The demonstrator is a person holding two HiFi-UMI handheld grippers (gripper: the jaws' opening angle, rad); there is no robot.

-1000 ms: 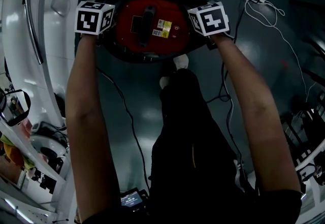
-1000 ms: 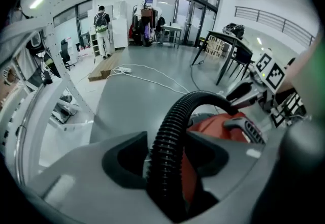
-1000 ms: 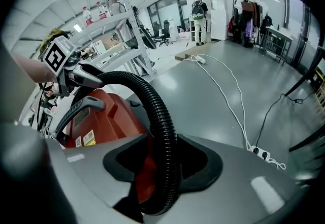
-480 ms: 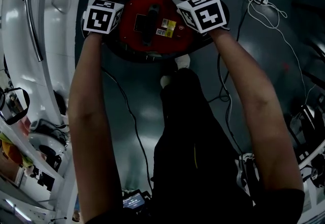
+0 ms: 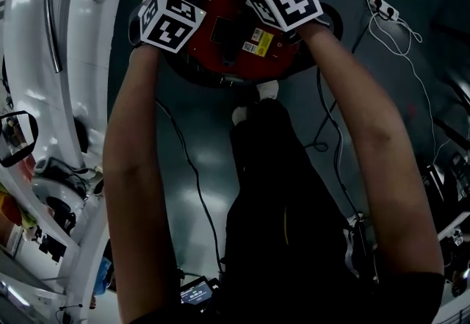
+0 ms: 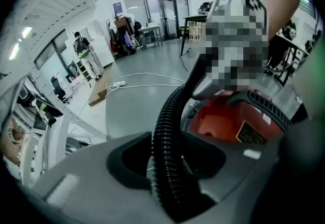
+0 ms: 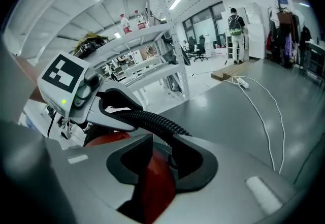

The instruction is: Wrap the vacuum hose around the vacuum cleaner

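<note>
Squeezing hose (image 6: 170, 111) — left gripper (image 6: 170, 167), right gripper (image 7: 163, 161)

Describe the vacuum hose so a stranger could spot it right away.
On the grey floor sits a round red vacuum cleaner. The hose curves alongside it: a thick black tube, ribbed all along, unlike the thin smooth cables and white extension cord nearby.

Your head view is dim, with faint glare on the floor (image 5: 211, 162); both gripper views are bright, their edges bowed and dark.
</note>
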